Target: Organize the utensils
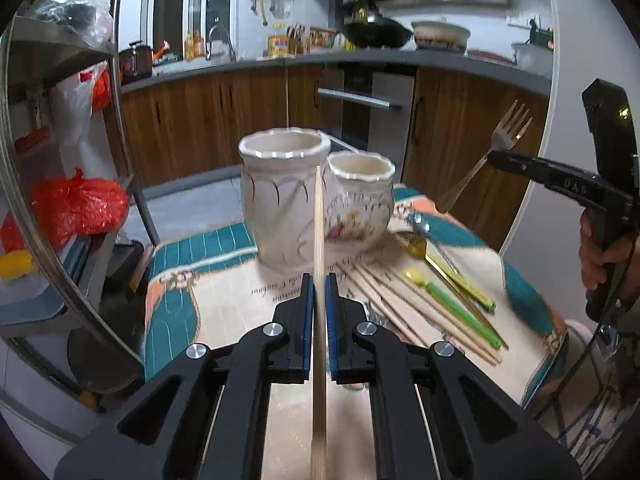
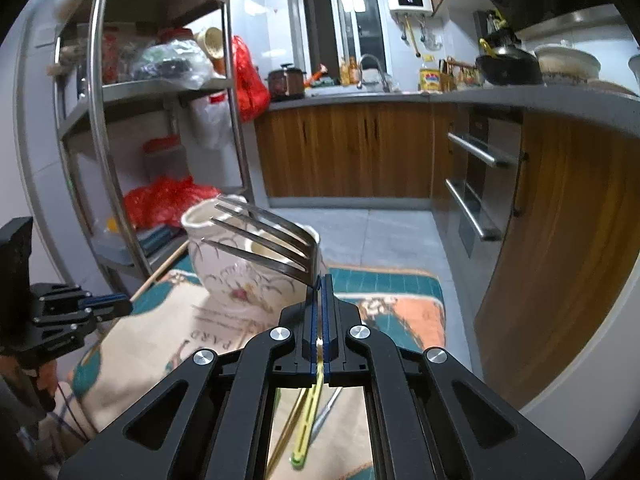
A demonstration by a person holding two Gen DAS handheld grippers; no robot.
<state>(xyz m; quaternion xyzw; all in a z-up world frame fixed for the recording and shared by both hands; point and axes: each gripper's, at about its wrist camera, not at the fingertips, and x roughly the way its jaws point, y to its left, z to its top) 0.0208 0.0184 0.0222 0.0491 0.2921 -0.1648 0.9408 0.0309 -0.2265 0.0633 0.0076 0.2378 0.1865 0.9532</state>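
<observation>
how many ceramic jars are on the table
2. The taller jar stands on the patterned cloth just beyond the left gripper; the shorter floral jar stands touching its right side. None seems hidden.

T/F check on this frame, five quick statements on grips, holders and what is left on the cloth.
1. The left gripper is shut on a chopstick. True.
2. The right gripper holds a spoon. False: a fork.
3. Both ceramic holders look empty. True.
4. The fork is in a holder. False: held in the air.
5. No utensils remain on the cloth. False: loose chopsticks and spoons remain.
</observation>
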